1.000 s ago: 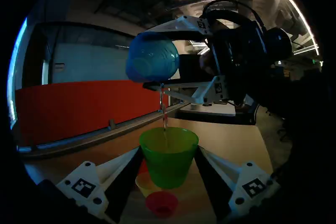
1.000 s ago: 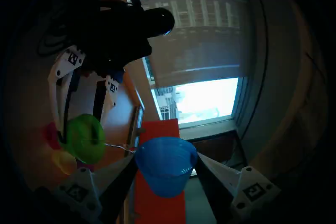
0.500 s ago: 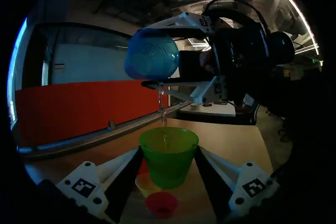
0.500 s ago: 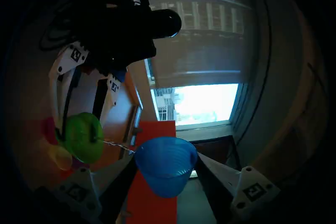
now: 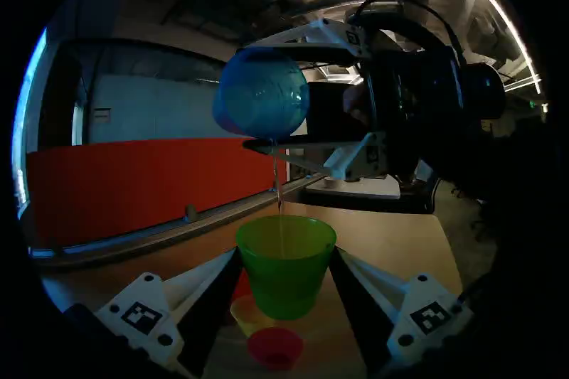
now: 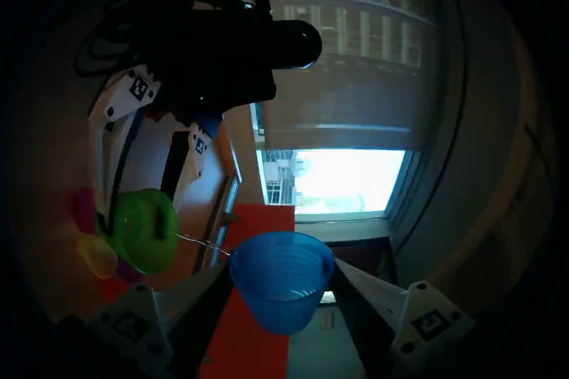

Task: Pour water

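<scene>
Left gripper [image 5: 284,259] sat level and low, both fingers clamped on the sides of a green cup [image 5: 286,276], which stood upright between them just above the wooden table [image 5: 398,237]. Right gripper [image 6: 281,271] was likewise clamped, both fingers pressing on a blue cup [image 6: 281,290]. In the left gripper view the right gripper hung higher up and behind the green cup, rolled onto its side so that one finger lay over the blue cup and one under it. The blue cup was tipped far over, with its lower rim above the green cup's mouth. One thin stream of water [image 5: 279,190] ran from that rim down into the green cup; in the right gripper view it appeared as a fine line between the two cups. The hand behind the right gripper was too dark to read. Count: two grippers and four cups, namely one green, one blue, one yellow cup [image 5: 249,310] and one red cup [image 5: 274,347]. The yellow and red cups stood on the table below the green cup, close together, the red nearer the camera. An orange-red panel [image 5: 142,180] ran along the far side of the table, and a bright window [image 6: 341,180] showed in the right gripper view.
</scene>
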{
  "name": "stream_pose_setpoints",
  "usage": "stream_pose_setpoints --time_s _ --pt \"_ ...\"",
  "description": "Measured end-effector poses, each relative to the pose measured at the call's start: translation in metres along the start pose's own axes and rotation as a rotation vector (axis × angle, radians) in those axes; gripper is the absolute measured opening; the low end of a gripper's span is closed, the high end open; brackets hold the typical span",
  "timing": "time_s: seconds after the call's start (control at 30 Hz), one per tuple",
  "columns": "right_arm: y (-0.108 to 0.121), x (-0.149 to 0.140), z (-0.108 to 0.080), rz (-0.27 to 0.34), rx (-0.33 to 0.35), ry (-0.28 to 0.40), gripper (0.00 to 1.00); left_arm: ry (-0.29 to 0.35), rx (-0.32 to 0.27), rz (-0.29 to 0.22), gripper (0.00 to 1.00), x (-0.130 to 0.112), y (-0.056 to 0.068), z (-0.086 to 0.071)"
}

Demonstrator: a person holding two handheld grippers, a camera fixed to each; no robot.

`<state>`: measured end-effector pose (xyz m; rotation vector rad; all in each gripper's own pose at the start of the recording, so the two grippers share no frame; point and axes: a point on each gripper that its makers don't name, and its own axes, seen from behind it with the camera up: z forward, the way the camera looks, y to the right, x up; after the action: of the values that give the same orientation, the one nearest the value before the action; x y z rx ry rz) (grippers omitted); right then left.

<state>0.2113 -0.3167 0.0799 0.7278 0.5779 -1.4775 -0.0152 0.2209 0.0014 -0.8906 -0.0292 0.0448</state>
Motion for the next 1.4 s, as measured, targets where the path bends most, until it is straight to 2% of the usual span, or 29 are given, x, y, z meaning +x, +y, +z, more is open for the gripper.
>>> stream_pose_setpoints --time_s 0.67,0.97,1.13,1.4 --pt "-0.001 0.006 -0.001 -0.035 0.002 0.007 0.91 0.006 0.008 -0.005 0.85 0.003 -0.004 0.001" --pt "-0.003 0.006 0.000 -0.003 0.000 0.010 0.91 0.007 0.013 -0.006 0.85 0.003 -0.005 -0.001" --pt "-0.005 0.004 -0.002 0.098 -0.005 0.015 0.91 0.007 0.013 -0.006 0.85 0.003 -0.005 -0.001" --pt "-0.016 0.001 -0.009 0.354 -0.009 0.030 0.91 0.003 0.017 -0.004 0.85 0.002 -0.007 -0.003"
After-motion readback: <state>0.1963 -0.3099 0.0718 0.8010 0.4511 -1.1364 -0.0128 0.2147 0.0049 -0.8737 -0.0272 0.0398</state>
